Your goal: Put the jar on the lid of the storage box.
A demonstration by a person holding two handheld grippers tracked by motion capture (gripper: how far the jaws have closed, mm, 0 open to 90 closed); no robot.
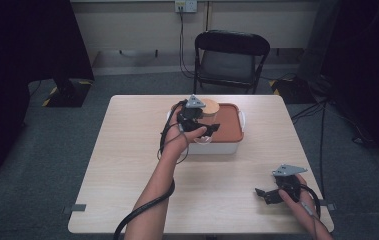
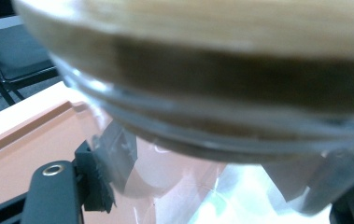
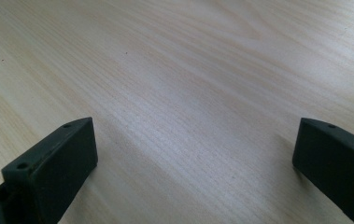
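A clear glass jar point(image 1: 205, 125) with a round wooden lid point(image 1: 209, 106) is held over the orange-brown lid point(image 1: 230, 124) of a white box point(image 1: 222, 147) at the table's far middle. My left gripper point(image 1: 203, 131) is shut on the jar's glass body. In the left gripper view the jar point(image 2: 202, 70) looms very close, with one black finger point(image 2: 93, 184) pressed on its left side and the box's orange lid point(image 2: 20, 158) beneath. My right gripper point(image 1: 265, 194) rests near the table's front right corner; its jaws point(image 3: 193, 163) stand wide open over bare wood.
The light wooden table point(image 1: 127, 165) has bare room left of the box and across its front. A black folding chair point(image 1: 229, 57) stands behind the far edge. Cables trail from both grippers, and more cables lie on the floor at right.
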